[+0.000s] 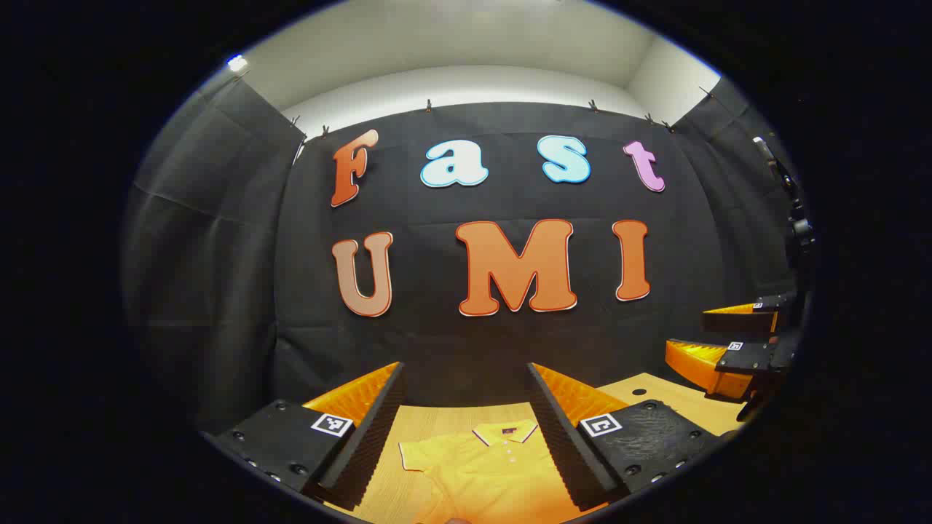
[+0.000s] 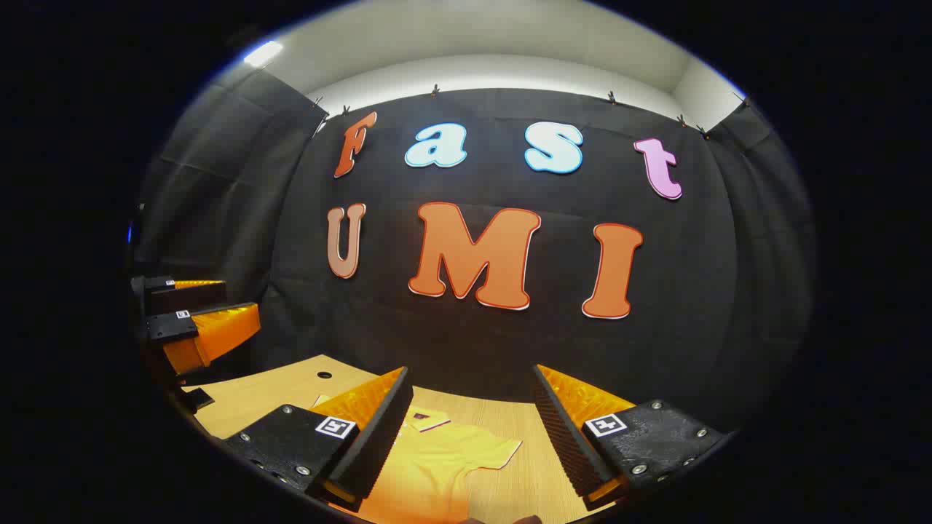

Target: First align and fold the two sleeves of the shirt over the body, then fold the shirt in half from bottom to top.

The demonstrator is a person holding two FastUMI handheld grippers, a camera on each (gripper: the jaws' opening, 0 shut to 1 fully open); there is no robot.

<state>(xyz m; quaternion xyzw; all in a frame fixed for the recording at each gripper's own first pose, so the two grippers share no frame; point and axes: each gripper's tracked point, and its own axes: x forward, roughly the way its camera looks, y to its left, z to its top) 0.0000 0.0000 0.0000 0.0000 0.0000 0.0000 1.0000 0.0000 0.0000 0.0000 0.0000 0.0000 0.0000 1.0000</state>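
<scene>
One yellow polo shirt (image 1: 484, 466), flat on the wooden table (image 1: 659, 393), collar toward the booth wall, both short sleeves spread out to the sides. Seen in the left gripper view low between the fingers of the left gripper (image 1: 466, 429), well below and ahead. Likewise under the right gripper (image 2: 470, 437) in the right gripper view. Two grippers, both held above the table, jaws spread wide, gripping nothing, neither touching the shirt (image 2: 437, 466). One small dark hole (image 2: 324, 375) in the tabletop.
</scene>
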